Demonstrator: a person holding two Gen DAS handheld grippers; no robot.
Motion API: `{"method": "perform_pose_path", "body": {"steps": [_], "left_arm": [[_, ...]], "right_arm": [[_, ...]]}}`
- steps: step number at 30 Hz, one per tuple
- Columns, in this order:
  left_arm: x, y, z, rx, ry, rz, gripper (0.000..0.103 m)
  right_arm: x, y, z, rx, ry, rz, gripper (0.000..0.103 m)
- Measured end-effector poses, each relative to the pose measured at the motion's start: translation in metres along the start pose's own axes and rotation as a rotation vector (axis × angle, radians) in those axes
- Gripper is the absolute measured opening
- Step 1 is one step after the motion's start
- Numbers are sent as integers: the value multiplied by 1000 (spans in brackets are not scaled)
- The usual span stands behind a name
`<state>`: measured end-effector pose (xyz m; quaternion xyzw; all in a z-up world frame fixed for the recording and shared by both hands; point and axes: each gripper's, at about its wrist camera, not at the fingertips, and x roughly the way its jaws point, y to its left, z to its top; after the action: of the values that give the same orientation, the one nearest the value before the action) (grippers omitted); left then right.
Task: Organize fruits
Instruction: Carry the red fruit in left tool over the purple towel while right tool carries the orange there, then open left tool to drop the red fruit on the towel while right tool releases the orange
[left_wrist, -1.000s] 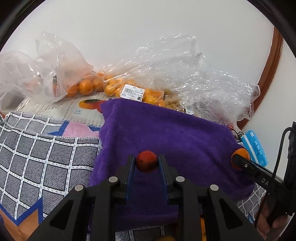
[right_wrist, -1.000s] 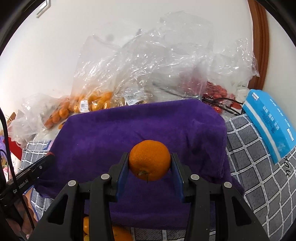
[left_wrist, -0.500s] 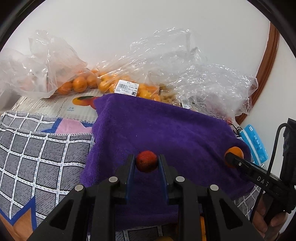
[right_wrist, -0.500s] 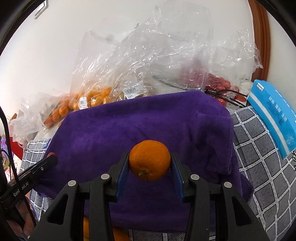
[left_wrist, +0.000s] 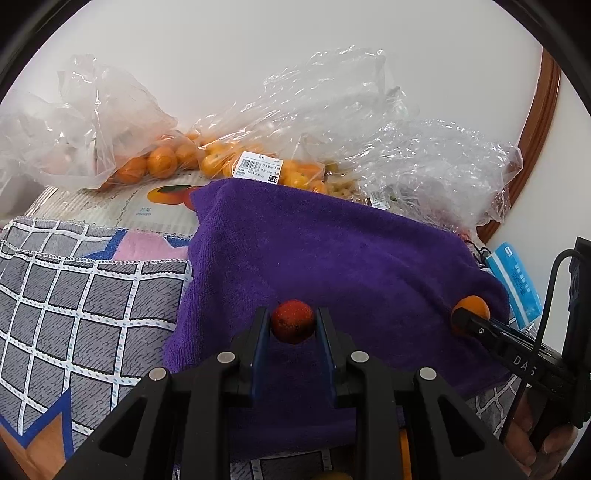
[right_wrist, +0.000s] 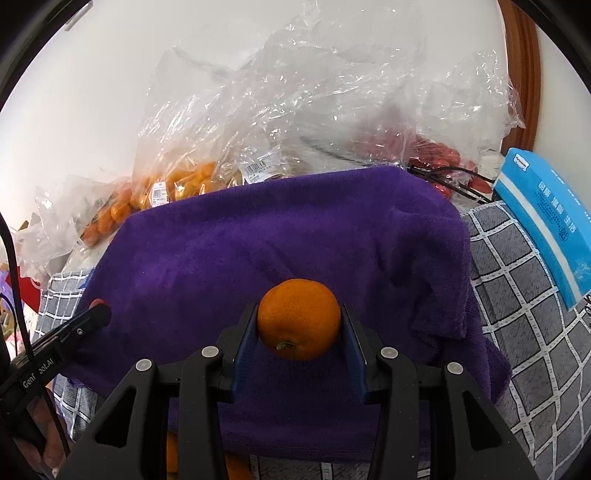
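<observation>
Fruit is clamped in both tongs above a purple towel (left_wrist: 332, 258): the left tongs (left_wrist: 293, 326) are closed on a small red fruit (left_wrist: 293, 320), pinched between blue-padded fingers (left_wrist: 258, 343), while the right tongs (right_wrist: 298, 320) grip a mandarin orange (right_wrist: 299, 318), stem end facing the camera. Each tool appears in the other's view, the left tongs coming in from the left of the right wrist camera, the right tongs from the right of the left wrist camera. Beyond the tongs, past the towel's far edge, clear plastic bags (right_wrist: 258, 110) lie crumpled against the white wall, holding small oranges (left_wrist: 159, 162) with a price label (left_wrist: 258, 170); a bag of red fruit (right_wrist: 439, 155) sits ahead and to the right of the right tongs. A blue packet (right_wrist: 546, 218) lies to their right on a grey checked cloth (left_wrist: 81, 302).
</observation>
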<state>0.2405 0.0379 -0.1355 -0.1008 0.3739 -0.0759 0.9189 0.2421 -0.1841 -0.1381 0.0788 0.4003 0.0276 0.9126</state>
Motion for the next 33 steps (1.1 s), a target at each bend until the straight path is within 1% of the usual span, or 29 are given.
{"method": "perform_pose_path", "body": {"steps": [6,12,14,16,17,18,21,22,24,25,27,29,31,33], "left_arm": [[2,0,0,8,7,18,24],[2,0,0,9,7,17,25],[2,-1,0,11,8,15,29],[2,-2,-1,14,6,15,36],[1,-2,-1,16,3,14,38],[-1,-3,-2,19,-3,17,41],[-8,-5,-2,30,-34,25,54],[-11,-6,-2,33,-46,29,56],[-15,-8,-2,40,-62,27,57],[-17,-8,-2,42,-69,20,58],[-22,-9,-2,39,-84,27,58],[-26,-11,-2,39,-96,37,58],[-30,-12,-1,39,-99,43,58],[-32,-12,0,44,-93,43,58]], "right_arm": [[4,-4,-1,12,31,1,44],[7,-8,0,42,43,15,44],[6,-9,0,45,36,17,45],[2,-9,0,47,22,14,50],[1,-10,1,51,15,15,56],[-2,-11,0,55,8,18,60],[-9,-13,0,64,-13,30,63],[-10,-13,1,60,-11,31,65],[-13,-11,2,55,-13,42,72],[-15,-11,2,56,-20,47,73],[-19,-9,2,60,-39,41,74],[-23,-3,1,25,-52,27,74],[-28,2,1,2,-67,-9,74],[-35,6,0,-2,-74,-8,74]]}}
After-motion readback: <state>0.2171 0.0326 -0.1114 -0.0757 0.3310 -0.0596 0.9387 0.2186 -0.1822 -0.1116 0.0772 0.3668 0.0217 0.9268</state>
